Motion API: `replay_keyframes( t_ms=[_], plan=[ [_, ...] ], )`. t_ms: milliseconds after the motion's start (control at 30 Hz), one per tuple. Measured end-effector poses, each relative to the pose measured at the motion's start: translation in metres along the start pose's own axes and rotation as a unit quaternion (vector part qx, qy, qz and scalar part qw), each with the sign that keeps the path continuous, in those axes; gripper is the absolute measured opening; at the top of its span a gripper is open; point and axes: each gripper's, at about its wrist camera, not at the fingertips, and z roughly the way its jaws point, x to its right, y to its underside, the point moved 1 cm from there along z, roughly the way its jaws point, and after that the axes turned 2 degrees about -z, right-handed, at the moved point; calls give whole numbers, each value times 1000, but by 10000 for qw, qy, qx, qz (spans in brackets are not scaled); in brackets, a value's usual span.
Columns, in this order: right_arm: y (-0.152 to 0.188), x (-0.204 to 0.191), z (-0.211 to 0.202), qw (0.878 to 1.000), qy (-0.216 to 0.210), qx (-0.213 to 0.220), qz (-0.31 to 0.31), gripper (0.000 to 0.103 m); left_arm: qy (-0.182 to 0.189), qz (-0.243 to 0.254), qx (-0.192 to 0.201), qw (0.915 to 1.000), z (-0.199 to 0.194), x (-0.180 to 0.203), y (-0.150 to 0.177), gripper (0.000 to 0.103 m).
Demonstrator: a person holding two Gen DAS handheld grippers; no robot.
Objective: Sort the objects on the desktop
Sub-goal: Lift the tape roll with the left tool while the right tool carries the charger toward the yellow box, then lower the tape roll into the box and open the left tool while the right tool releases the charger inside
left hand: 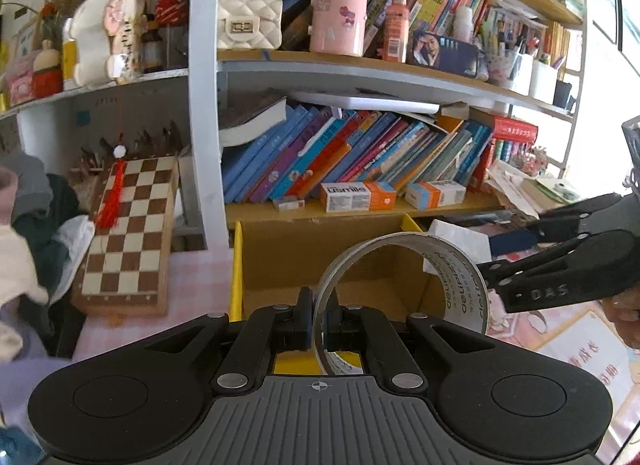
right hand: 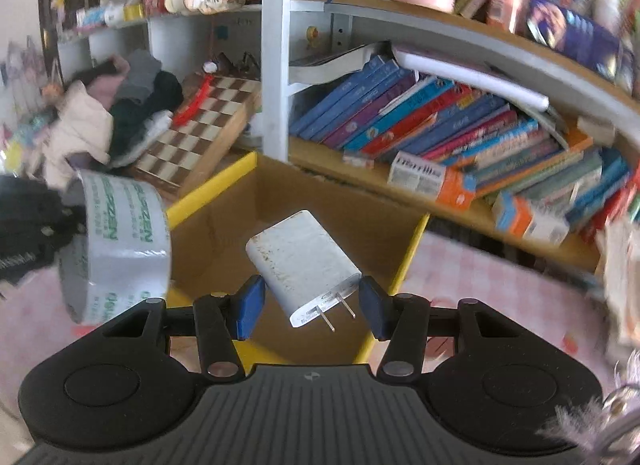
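My left gripper (left hand: 319, 325) is shut on the wall of a clear tape roll (left hand: 404, 277) and holds it over an open cardboard box with yellow edges (left hand: 237, 265). The roll also shows at the left of the right wrist view (right hand: 116, 241). My right gripper (right hand: 312, 309) is open above the same box (right hand: 412, 257). A white plug charger (right hand: 304, 261) sits between its blue pads (right hand: 249, 307) without touching them, prongs toward the camera; whether it is falling or lies in the box I cannot tell. The right gripper shows at the right of the left wrist view (left hand: 492, 269).
A bookshelf full of books (left hand: 360, 153) and small medicine boxes (left hand: 358, 196) stands right behind the box. A wooden chessboard (left hand: 128, 233) leans at the left beside a pile of clothes (right hand: 100, 121). The table has a pink checked cloth (right hand: 480, 277).
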Motion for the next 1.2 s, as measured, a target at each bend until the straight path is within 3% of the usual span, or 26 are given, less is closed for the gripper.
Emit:
replay_keyframes(
  t_ms=[233, 500, 733, 1000, 1200],
  plan=[
    [-28, 21, 50, 9991, 21, -21, -426, 49, -166, 379, -279, 9988, 53, 3, -21, 3],
    [-35, 29, 117, 9907, -354, -720, -1103, 49, -416, 874, -904, 9912, 109, 1, -20, 4],
    [-29, 12, 170, 9613, -606, -1414, -2287, 49, -421, 1107, -1611, 9798, 151, -5, -11, 4],
    [-17, 1, 207, 9269, -907, -1950, -3075, 49, -486, 1368, -2167, 9654, 182, -11, 2, 4],
    [-14, -1, 221, 9189, -1038, -2122, -3159, 49, -496, 1620, -2369, 9566, 193, -7, 9, 4]
  ],
)
